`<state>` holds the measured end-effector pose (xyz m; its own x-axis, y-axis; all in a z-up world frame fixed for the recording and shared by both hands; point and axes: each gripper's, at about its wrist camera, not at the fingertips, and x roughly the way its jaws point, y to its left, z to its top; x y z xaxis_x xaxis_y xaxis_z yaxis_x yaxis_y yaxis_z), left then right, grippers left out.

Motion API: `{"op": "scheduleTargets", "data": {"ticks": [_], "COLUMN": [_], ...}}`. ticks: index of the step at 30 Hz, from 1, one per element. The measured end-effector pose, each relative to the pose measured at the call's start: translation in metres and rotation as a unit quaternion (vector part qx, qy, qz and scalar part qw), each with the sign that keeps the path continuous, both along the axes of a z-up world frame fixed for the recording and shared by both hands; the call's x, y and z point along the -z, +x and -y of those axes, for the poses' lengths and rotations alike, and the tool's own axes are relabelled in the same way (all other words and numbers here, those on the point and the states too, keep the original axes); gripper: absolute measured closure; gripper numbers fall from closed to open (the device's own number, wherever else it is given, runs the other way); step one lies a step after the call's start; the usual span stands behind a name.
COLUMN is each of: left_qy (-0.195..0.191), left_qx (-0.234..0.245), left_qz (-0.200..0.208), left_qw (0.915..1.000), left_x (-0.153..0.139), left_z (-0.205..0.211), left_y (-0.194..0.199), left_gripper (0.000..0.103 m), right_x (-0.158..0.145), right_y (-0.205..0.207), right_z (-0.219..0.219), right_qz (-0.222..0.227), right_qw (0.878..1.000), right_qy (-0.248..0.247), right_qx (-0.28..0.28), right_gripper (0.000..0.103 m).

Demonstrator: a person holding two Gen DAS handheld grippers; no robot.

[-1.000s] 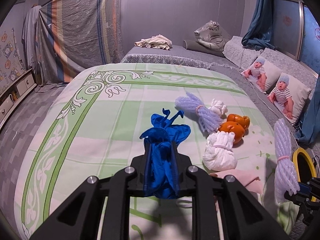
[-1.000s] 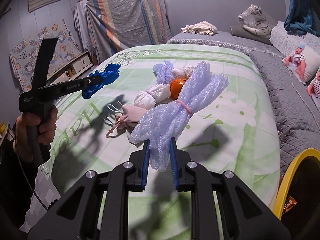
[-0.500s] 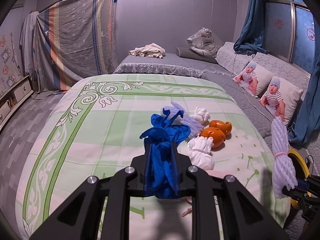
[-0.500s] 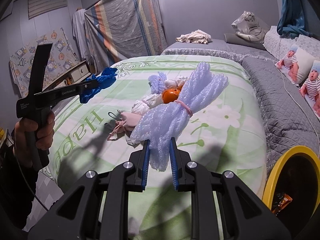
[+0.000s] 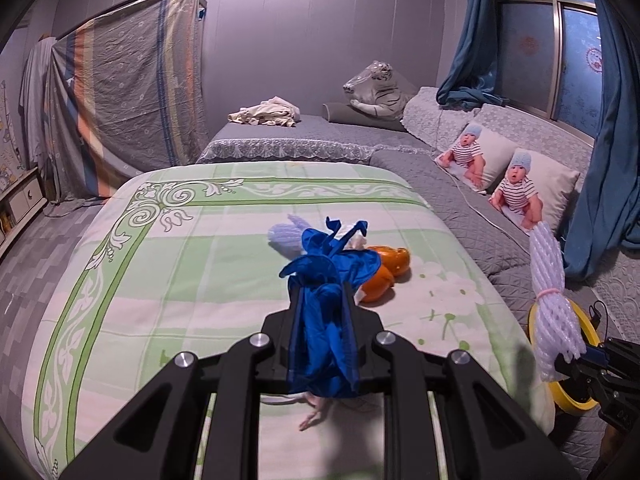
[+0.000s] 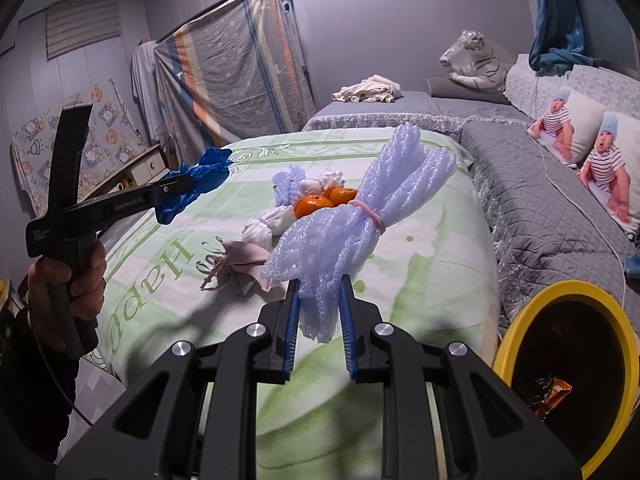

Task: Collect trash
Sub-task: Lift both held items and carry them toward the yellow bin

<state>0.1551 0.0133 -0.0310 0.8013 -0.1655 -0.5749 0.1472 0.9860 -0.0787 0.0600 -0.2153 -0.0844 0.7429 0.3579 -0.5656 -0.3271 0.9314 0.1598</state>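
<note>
Green-and-white quilt (image 5: 208, 280) covers the bed that spreads out beyond my fingers, with grey quilted bedding (image 6: 532, 184) farther off to the right.

My left gripper (image 5: 322, 322) is clamped on a crumpled blue plastic bag (image 5: 326, 280); the bag bulges up between the two pads and flares out past the tips. From my right side I see the same bag bunched at the end of that gripper, held above the bed's left edge by my left hand (image 6: 68, 280).

My right gripper (image 6: 319, 320) is pinched tight on a bundle of pale foam netting (image 6: 360, 216), tied at its waist with a pink band. Its lower end sits between my blue pads and the rest fans up and away over the bed.

Past both sets of fingers, more trash lies on the quilt: orange peel (image 5: 390, 264), a white knotted bag (image 6: 262, 226), another lilac netting piece (image 5: 286, 236), and a pinkish drawstring pouch (image 6: 240, 258) nearest me. Just right of my right fingers and lower stands a yellow-rimmed bin (image 6: 560, 364) with an orange wrapper inside.
</note>
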Motion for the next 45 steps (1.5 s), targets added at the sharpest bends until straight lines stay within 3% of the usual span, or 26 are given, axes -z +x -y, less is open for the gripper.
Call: {"op": "scheduleTargets", "data": {"ticks": [23, 45], "left_qy": [-0.008, -0.011], "left_qx": [0.110, 0.242], "left_qz": [0.020, 0.016], "left_qw": [0.9937, 0.9700], "left_x": [-0.020, -0.017], "left_z": [0.103, 0.229], "left_y": [-0.008, -0.021], "left_gripper": [0.086, 0.086], "right_x": [-0.013, -0.009], "right_y": [-0.021, -0.052], "right_z": [0.084, 0.177], "right_qz": [0.023, 0.030], "right_qw": [0.994, 0.978], "right_qy": [0.027, 0.041], "right_qx": [0.099, 0.201], "right_gripper": [0.085, 0.085]}}
